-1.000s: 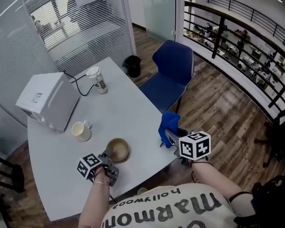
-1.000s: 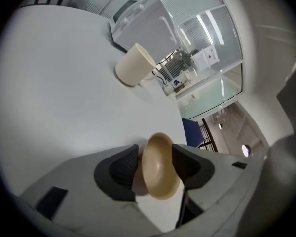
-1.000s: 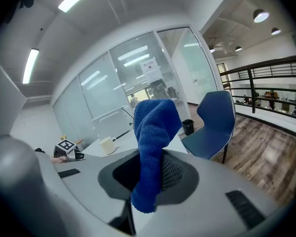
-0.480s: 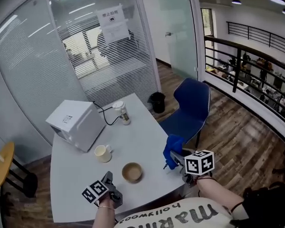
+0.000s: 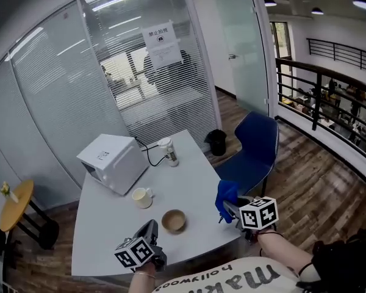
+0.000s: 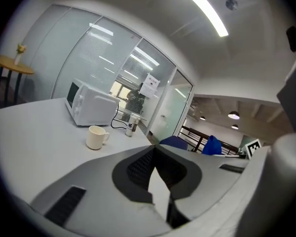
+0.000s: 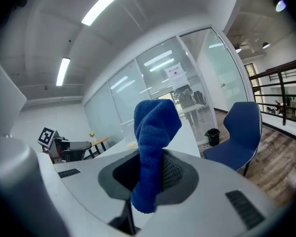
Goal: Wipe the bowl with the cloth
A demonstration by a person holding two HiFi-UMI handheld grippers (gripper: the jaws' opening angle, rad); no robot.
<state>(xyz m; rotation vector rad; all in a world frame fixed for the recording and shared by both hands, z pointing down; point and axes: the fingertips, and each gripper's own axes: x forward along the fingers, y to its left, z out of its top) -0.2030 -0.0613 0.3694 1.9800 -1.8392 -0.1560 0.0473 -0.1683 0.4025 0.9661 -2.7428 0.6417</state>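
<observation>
Two grippers hang at the desk's (image 5: 110, 224) near edge: the right gripper's (image 7: 148, 174) fingers pinch the cloth (image 7: 155, 132), while the left gripper's (image 6: 154, 154) fingers are pressed together, empty. The bowl (image 5: 173, 220) sits between them (untouched), so next we must lower the cloth into it.

Looks along left gripper (image 6: 156, 151), pinched together on nothing, over a white table (image 6: 32, 132) toward cream mug (image 6: 95, 137) and microwave (image 6: 91, 109) behind.

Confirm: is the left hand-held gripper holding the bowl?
No, the left hand-held gripper is shut on nothing, and the bowl sits free on the table.
</observation>
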